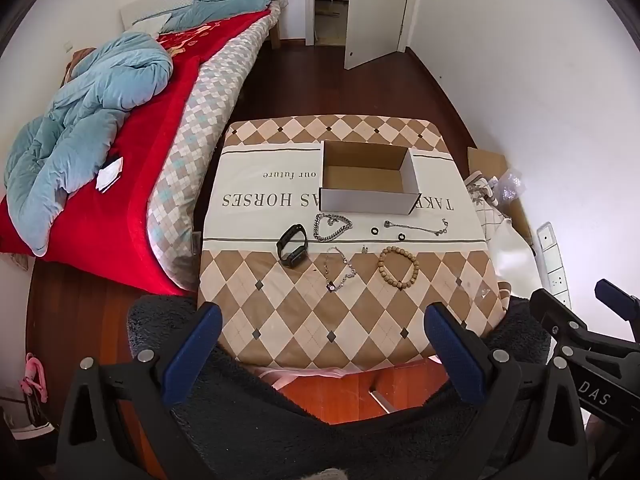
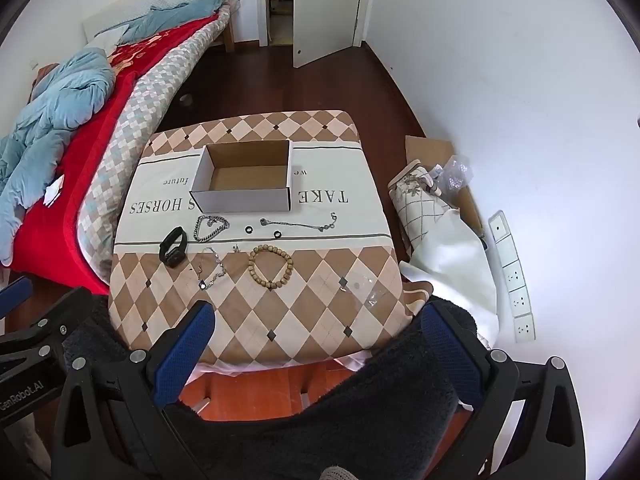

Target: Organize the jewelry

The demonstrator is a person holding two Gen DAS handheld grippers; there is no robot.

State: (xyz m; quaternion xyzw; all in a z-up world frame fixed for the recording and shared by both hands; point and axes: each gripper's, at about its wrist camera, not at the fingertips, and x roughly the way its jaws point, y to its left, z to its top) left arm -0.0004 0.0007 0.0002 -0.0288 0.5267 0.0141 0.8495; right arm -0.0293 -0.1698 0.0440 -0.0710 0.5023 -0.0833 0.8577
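Note:
An open, empty cardboard box (image 1: pixel 368 178) (image 2: pixel 246 178) stands at the far middle of a table with a diamond-patterned cloth (image 1: pixel 320 320) (image 2: pixel 304 312). In front of it lie a black smartwatch (image 1: pixel 293 245) (image 2: pixel 173 252), a thick silver chain (image 1: pixel 333 227) (image 2: pixel 211 227), a thin silver necklace (image 1: pixel 339 269) (image 2: pixel 212 267), a wooden bead bracelet (image 1: pixel 399 267) (image 2: pixel 271 266), a long thin chain (image 1: pixel 416 227) (image 2: pixel 298 223) and two small black rings (image 1: pixel 375 231) (image 2: pixel 249 229). My left gripper (image 1: pixel 324 338) and right gripper (image 2: pixel 318 338) are open and empty, held back over the table's near edge.
A bed (image 1: pixel 120 128) with red blanket and blue duvet runs along the left. Bags and cardboard (image 2: pixel 436 200) sit on the floor to the right of the table, beside a white power strip (image 2: pixel 514 276). An open door (image 1: pixel 376 12) is at the back.

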